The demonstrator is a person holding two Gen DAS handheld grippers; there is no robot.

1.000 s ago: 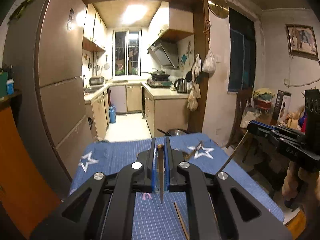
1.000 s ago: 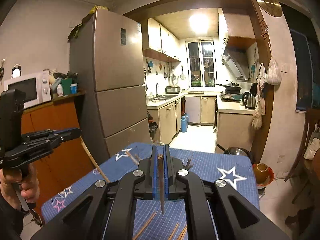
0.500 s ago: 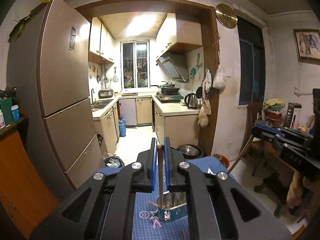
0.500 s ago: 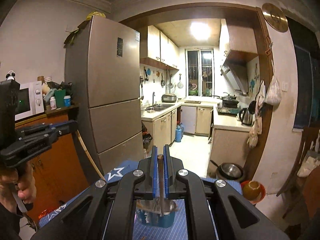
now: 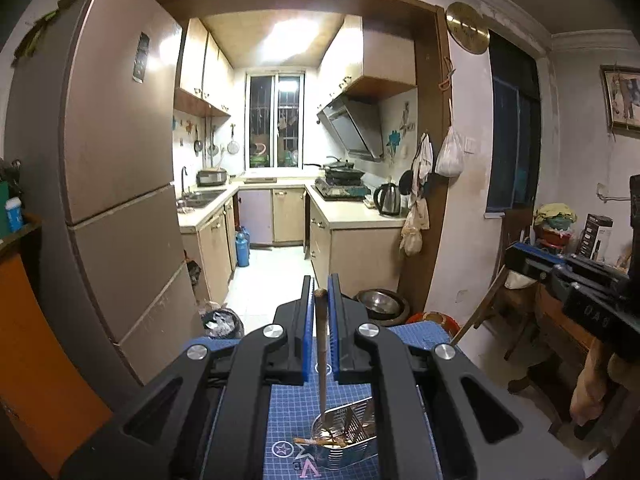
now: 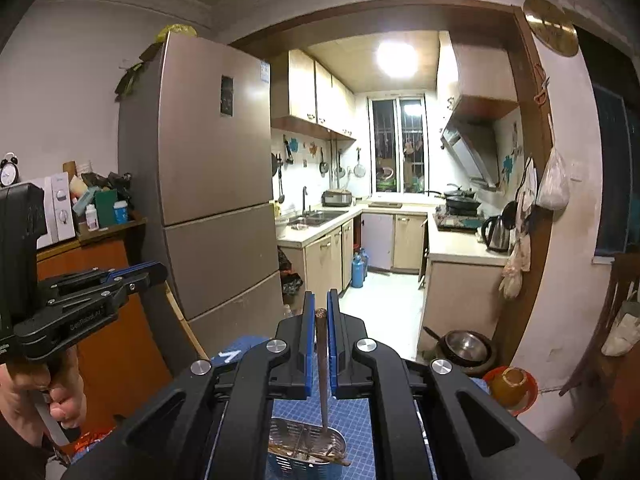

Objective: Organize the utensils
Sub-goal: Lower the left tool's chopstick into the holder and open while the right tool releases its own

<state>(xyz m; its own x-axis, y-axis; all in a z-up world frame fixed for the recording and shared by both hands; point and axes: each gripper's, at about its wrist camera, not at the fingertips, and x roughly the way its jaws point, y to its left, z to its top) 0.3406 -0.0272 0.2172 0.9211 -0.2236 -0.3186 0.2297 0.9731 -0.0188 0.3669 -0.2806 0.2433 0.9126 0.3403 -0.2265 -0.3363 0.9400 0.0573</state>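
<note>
My left gripper is shut on a wooden chopstick that hangs down, its tip over a metal utensil basket on the blue star tablecloth. My right gripper is shut on another chopstick, its tip inside the same basket. Several chopsticks lie in the basket. The right gripper shows at the right of the left wrist view, and the left gripper at the left of the right wrist view.
A tall refrigerator stands left of the table, with an orange cabinet beside it. A kitchen opens beyond the table's far edge. A metal basin and a red bowl sit on the floor at right. A wooden chair stands right.
Both grippers have lifted and tilted up, each still holding its chopstick. The table has dropped low in view and the basket now shows under both chopstick tips.
</note>
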